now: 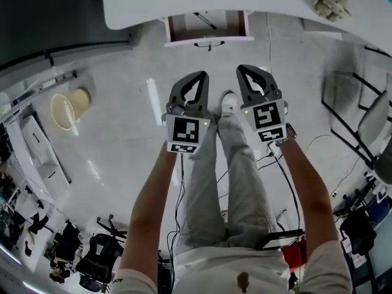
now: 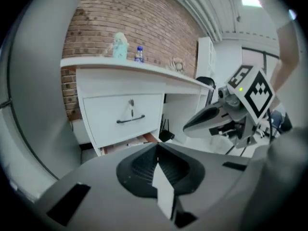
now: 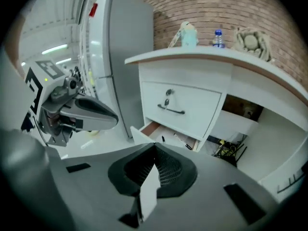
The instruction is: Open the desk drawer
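The white desk [image 1: 184, 2] stands at the top of the head view. Its lower drawer [image 1: 208, 28] is pulled out, its brown inside showing a pen; the front panel carries a dark handle [image 1: 209, 42]. The same open drawer [image 3: 166, 134] shows below the closed upper drawer [image 3: 180, 107] in the right gripper view, and low under the upper drawer [image 2: 122, 114] in the left gripper view. My left gripper [image 1: 199, 74] and right gripper [image 1: 243, 68] hang side by side in the air, well back from the desk. Both are shut with nothing between the jaws.
A beige bin [image 1: 67, 106] lies on the floor at the left. A chair frame [image 1: 361, 118] stands at the right, and cables trail on the floor near the person's legs. A grey cabinet [image 3: 120, 57] stands left of the desk. A figurine [image 2: 119, 46] and a bottle [image 2: 139, 54] sit on the desktop.
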{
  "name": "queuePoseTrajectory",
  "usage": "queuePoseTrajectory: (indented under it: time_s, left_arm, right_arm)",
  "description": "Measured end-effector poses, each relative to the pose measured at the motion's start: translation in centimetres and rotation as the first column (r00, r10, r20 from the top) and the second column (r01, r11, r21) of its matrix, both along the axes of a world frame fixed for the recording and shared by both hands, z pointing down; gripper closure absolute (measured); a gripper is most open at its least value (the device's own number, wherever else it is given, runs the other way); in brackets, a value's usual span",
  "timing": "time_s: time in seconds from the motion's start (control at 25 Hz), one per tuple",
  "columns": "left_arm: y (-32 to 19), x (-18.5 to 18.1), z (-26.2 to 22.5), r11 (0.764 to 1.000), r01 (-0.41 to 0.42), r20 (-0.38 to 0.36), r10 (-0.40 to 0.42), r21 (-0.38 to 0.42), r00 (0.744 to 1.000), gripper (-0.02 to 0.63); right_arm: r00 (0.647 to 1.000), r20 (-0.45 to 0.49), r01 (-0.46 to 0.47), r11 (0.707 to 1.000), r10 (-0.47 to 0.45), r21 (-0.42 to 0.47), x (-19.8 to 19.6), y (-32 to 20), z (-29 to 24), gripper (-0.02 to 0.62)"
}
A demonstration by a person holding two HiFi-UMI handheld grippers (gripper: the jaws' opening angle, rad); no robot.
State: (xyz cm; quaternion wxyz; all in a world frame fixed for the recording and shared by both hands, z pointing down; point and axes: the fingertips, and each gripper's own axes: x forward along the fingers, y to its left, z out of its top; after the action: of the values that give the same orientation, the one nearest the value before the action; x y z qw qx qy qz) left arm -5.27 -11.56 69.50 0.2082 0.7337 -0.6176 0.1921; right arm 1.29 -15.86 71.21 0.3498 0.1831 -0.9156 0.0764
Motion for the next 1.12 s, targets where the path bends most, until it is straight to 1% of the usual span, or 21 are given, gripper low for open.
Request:
queuePoseTrajectory:
  time_s: [0.08,0.16,0.28,0.4,0.56,0.72,0.88,1.0,1.12]
  left_arm:
    - [-0.3,-0.6,-4.4,0.998,0.028,-0.058,-0.025,0.055,0.998,0.598]
    - [-0.4,-1.5,-8.8,0.992,0.052,-0.099,-0.04,0.116,0.994,0.598]
    - [-0.8,-3.5,-15.4,0.971,0.088,-0.114,-0.064,0.223,0.991,0.598]
    - [-0.2,-5.0,-21.5,0.948,0.131,-0.119,-0.1,0.29,0.988,0.598]
    - [2.1,-6.3,-28.7,0.931,0.177,-0.13,-0.142,0.318,0.981,0.598]
    - [3.9,-7.1,-35.1,0.914,0.19,-0.148,-0.146,0.359,0.978,0.598]
    - [6.6,-7.1,-40.4,0.901,0.203,-0.161,-0.151,0.384,0.975,0.598]
    - [7.6,-7.6,-44.0,0.883,0.213,-0.165,-0.157,0.418,0.974,0.598]
    - [9.9,-7.6,-47.0,0.875,0.251,-0.191,-0.186,0.413,0.964,0.598]
  right_arm:
    - [0.997,0.059,-0.042,0.999,0.044,-0.027,0.1,-0.7,-3.8,0.569]
    - [0.991,0.121,-0.062,0.997,0.066,-0.035,-0.2,-1.2,-7.9,0.569]
    - [0.974,0.218,-0.065,0.998,0.063,0.0,-1.1,-2.3,-14.5,0.569]
    - [0.957,0.283,-0.072,0.997,0.058,0.038,-1.2,-2.2,-21.0,0.569]
    - [0.934,0.35,-0.095,0.994,0.072,0.049,-0.5,-0.9,-28.9,0.569]
    - [0.912,0.403,-0.105,0.993,0.075,0.055,0.3,0.2,-35.0,0.569]
    - [0.885,0.455,-0.142,0.988,0.103,0.052,2.0,1.5,-40.8,0.569]
    - [0.858,0.501,-0.176,0.982,0.118,0.069,3.2,1.2,-45.1,0.569]
    - [0.846,0.518,-0.197,0.977,0.129,0.079,5.2,2.4,-48.7,0.569]
